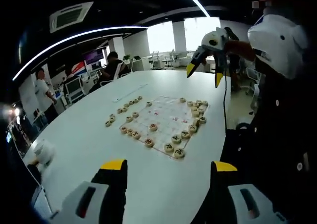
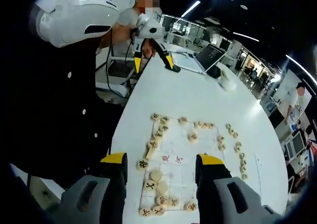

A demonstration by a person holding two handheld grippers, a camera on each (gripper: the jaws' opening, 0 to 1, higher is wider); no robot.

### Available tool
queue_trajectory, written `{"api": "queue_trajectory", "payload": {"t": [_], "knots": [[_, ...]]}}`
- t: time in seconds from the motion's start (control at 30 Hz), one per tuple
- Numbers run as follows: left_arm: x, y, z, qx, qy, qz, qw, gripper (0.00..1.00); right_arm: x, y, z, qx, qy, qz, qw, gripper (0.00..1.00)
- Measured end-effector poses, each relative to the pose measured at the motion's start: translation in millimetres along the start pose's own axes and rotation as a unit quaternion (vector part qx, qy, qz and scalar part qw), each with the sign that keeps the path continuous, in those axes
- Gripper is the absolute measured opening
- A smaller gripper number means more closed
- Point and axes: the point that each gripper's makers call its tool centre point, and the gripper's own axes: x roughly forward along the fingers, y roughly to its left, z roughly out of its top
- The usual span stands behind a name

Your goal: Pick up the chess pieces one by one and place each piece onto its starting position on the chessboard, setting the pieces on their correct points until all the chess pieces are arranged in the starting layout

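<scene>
Both grippers [image 1: 168,168] [image 2: 161,159] gape empty above chessboard [image 2: 173,157]; laptop [image 2: 208,56] beyond.

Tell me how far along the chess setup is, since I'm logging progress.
Early stage. Several chess pieces already sit along the edges of the chessboard, though whether on correct points is unreadable. Nothing is in hand: the left gripper and right gripper are both open and raised above the table. A row of pieces beside the board remains to place.
</scene>
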Motion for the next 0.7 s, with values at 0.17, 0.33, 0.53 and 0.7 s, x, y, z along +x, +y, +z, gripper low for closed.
{"api": "queue_trajectory", "payload": {"t": [0.17,0.33,0.53,0.7], "knots": [[-5,1.0,-8.4,-0.001,0.001,0.018,0.9998,0.68,32,1,14.0,-0.037,0.012,0.04,0.9985,0.54],[-12,0.7,-15.0,-0.012,-0.006,0.025,0.9996,0.68,55,3,26.8,-0.062,0.019,0.068,0.9956,0.54],[-19,1.6,-22.5,-0.02,-0.01,0.031,0.9993,0.68,71,8,33.9,-0.074,0.028,0.087,0.9931,0.54],[-20,3.3,-26.7,-0.025,-0.012,0.033,0.9991,0.68,88,11,33.3,-0.079,0.046,0.099,0.9909,0.53]]}}
